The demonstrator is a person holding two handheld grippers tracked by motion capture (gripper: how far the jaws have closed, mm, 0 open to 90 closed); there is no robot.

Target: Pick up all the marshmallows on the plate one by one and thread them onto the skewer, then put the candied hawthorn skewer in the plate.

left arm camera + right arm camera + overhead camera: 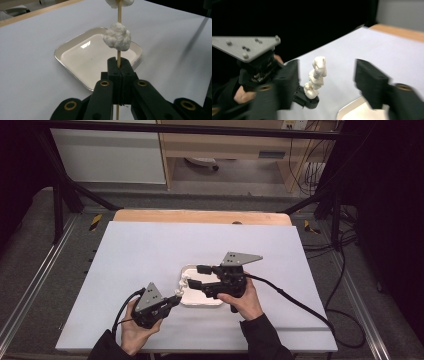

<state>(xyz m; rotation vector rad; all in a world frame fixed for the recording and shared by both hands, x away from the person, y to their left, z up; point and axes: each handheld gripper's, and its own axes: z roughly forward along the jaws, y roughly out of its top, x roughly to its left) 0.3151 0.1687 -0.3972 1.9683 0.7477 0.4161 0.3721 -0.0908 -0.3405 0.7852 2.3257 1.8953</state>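
Where the left gripper (119,65) clamps its jaws tight, we record a thin wooden skewer (119,53) pinched between them, standing upright in the left gripper view. One white marshmallow lump (117,36) sits threaded just above the jaws, another (119,2) higher, at twelve o'clock. The right gripper (199,276) we list as released, its jaws parted and touching nothing, with the loaded skewer between them but apart in the right gripper view. A cream square dish (202,301) lies on the white table (145,255), beneath both grippers; its rim lies at ten o'clock from the left jaws.
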